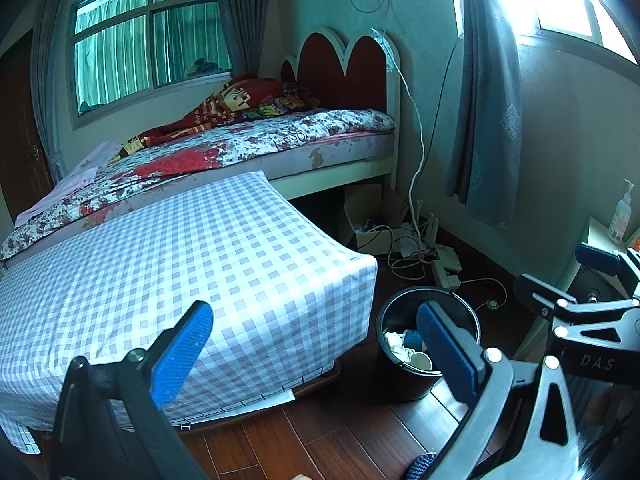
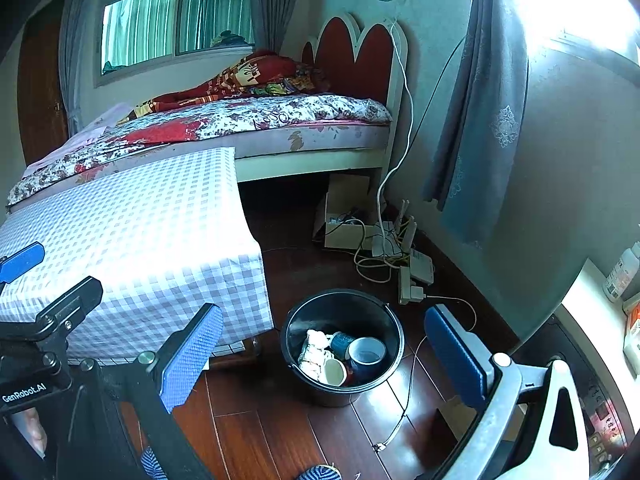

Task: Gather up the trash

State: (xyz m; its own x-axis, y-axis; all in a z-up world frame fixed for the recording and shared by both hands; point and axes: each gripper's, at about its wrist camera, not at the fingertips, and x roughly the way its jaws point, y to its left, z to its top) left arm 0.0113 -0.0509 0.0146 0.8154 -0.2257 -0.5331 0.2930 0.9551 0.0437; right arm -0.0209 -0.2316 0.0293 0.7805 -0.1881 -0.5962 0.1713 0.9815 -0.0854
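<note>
Both claws, left claw (image 1: 316,344) and right claw (image 2: 324,348), gape wide, empty. Bin (image 2: 384,376) stands lower centre on bare floor (image 2: 280,420), just beside the worktop (image 2: 140,240) edge.

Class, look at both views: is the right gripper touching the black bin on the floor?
Apart. In the right wrist view the right gripper stands open and empty, its blue pads either side of the black bin, which sits on the floor beyond them.
</note>
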